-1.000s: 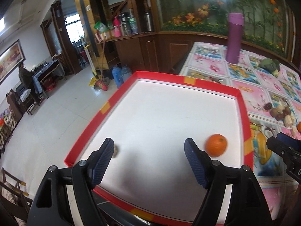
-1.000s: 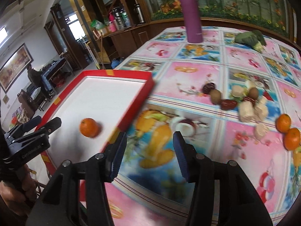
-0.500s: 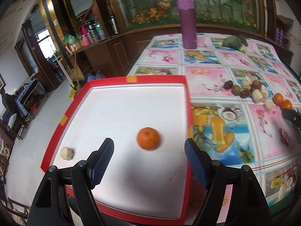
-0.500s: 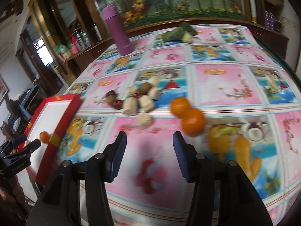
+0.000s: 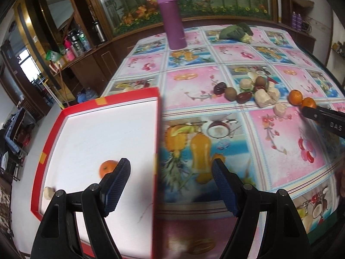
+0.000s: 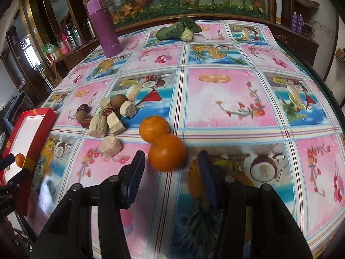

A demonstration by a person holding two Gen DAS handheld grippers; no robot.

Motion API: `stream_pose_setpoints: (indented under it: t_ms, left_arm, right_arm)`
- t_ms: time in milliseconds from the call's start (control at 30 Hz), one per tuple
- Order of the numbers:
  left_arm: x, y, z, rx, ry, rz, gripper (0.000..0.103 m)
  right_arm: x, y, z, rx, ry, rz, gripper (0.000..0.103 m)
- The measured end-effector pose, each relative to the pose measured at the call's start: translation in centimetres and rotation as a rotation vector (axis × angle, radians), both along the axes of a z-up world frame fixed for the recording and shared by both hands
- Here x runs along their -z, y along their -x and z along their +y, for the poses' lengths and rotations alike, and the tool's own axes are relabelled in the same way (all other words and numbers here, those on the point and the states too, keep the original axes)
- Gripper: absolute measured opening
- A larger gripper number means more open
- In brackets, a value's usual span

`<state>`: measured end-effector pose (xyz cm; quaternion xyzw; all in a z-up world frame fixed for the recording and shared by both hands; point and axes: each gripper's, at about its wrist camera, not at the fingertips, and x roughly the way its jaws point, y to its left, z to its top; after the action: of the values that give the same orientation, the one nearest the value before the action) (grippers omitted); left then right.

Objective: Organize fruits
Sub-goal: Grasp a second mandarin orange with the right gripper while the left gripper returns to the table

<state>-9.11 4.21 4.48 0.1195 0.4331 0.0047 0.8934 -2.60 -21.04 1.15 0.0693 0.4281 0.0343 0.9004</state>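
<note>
Right wrist view: right tool point(image 6: 170, 168), fingers apart, frames the nearer orange point(image 6: 167, 152) at lower center; round, firm, apt to roll, so grip its widest middle.

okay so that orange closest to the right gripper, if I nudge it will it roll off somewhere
Probably: the near orange is round on a smooth, glossy tablecloth. It touches a second orange, which a push may bump. The open right gripper stands just short of it.

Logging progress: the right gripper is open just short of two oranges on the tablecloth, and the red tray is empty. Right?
Not quite: the red tray is not empty. The left wrist view shows an orange and a small pale piece in it. The rest holds: the right gripper is open near the two oranges.
</note>
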Motion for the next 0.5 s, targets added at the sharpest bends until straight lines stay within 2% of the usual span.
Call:
stream_pose_setpoints:
  t_ms: [67,133,200,367,500]
  left_arm:
    - [0.1,-0.5,-0.7,0.019,0.011,0.016,0.078]
    - [0.0,-1.1,-1.6,0.041,0.029,0.033,0.078]
    - [-0.2,-1.8,-2.5,0.062,0.051,0.042,0.078]
    - [-0.4,-4.0,-4.9,0.112,0.101,0.063,0.078]
    - [0.4,-6.2,-6.7,0.131,0.15,0.109,0.077]
  right_arm:
    - [0.1,-0.4,0.2,-0.007,0.017,0.001,0.052]
    - [0.1,-0.5,0.6,-0.013,0.037,0.003,0.04]
    - [0.1,-0.6,0.4,-0.021,0.019,0.003,0.036]
    - [-0.2,-0.6,-0.4,0.017,-0.011,-0.001,0.036]
    - [-0.7,-0.5,-2.1,0.077,-0.068,-0.016,0.036]
